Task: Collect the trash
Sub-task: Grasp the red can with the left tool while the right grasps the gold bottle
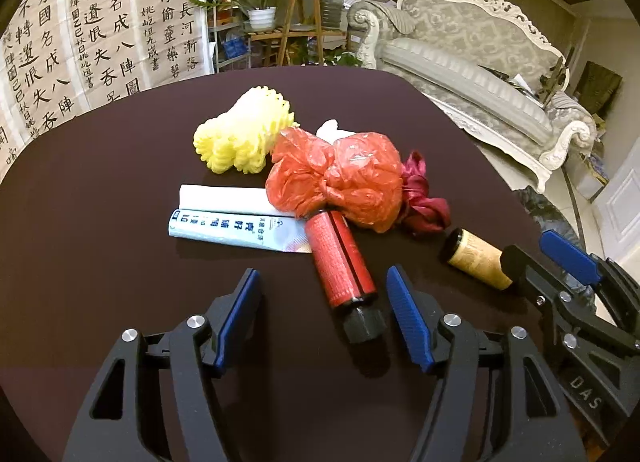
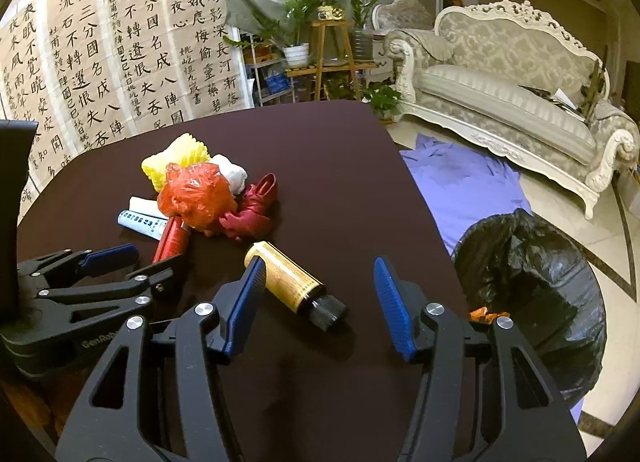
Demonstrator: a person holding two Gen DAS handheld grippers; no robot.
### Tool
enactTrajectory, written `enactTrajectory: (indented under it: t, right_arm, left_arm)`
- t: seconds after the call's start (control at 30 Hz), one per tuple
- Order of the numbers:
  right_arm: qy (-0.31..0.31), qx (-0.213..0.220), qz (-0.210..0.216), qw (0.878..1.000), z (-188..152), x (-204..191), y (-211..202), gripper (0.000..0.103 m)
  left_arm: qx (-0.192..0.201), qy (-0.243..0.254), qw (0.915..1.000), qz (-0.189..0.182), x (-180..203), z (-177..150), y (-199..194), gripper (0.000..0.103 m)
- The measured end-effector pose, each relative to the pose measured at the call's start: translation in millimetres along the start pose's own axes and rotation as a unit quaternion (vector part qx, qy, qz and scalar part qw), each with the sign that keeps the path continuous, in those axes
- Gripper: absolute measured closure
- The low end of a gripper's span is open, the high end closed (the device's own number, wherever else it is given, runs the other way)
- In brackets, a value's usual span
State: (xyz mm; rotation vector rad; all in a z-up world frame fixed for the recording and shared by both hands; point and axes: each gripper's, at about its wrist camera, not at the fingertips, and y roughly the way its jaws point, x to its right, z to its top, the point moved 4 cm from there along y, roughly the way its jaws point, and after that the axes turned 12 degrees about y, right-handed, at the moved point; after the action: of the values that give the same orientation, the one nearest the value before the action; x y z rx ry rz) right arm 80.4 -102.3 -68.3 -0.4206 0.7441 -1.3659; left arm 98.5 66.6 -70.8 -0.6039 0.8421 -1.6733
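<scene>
Trash lies on a dark round table (image 1: 100, 246): a yellow foam net (image 1: 240, 138), a red plastic bag (image 1: 340, 174), a dark red ribbon (image 1: 424, 202), a white and blue paper packet (image 1: 232, 222), a red bottle with a black cap (image 1: 344, 274) and a tan bottle (image 1: 476, 258). My left gripper (image 1: 324, 298) is open with the red bottle lying between its fingers, apart from the pads. My right gripper (image 2: 316, 298) is open around the tan bottle (image 2: 288, 282), whose black cap points toward me. A black trash bag (image 2: 536, 286) stands open on the floor to the right of the table.
A purple cloth (image 2: 464, 186) lies on the floor beyond the trash bag. A pale ornate sofa (image 2: 504, 94) stands at the right. Calligraphy sheets (image 2: 100, 54) hang behind the table, beside a plant stand (image 2: 332, 50). A white tissue (image 2: 232, 174) lies behind the red bag.
</scene>
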Motion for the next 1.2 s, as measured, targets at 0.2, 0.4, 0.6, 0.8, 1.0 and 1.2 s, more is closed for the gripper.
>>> enactTrajectory:
  t: [0.2, 0.4, 0.6, 0.8, 1.0, 1.2]
  right_arm:
    - [-0.009, -0.008, 0.001, 1.0, -1.2, -5.7, 5.8, 0.048]
    - [-0.023, -0.02, 0.001, 1.0, -3.4, -12.9, 12.0, 0.048]
    - [-0.04, -0.04, -0.003, 0.998, -6.6, -19.4, 20.3, 0.048]
    - [-0.053, -0.056, 0.0, 0.997, -14.6, -27.3, 22.1, 0.063]
    - [-0.063, -0.065, 0.005, 0.996, -21.4, -36.5, 21.0, 0.067]
    - [-0.042, -0.062, 0.002, 0.997, -16.3, -32.5, 24.3, 0.061]
  left_arm:
    - [0.007, 0.014, 0.9999, 0.007, -1.2, -3.0, -3.2, 0.071]
    - [0.01, 0.027, 0.9996, 0.002, -5.5, -13.7, -11.6, 0.078]
    - [0.008, 0.024, 0.9997, -0.004, -12.7, -23.7, -18.9, 0.078]
    - [0.007, 0.02, 0.9998, -0.003, -20.5, -28.5, -20.9, 0.078]
    - [0.011, 0.022, 0.9997, -0.001, -21.9, -34.5, -23.0, 0.078]
    - [0.013, 0.014, 0.9998, -0.003, -21.6, -34.1, -21.7, 0.076]
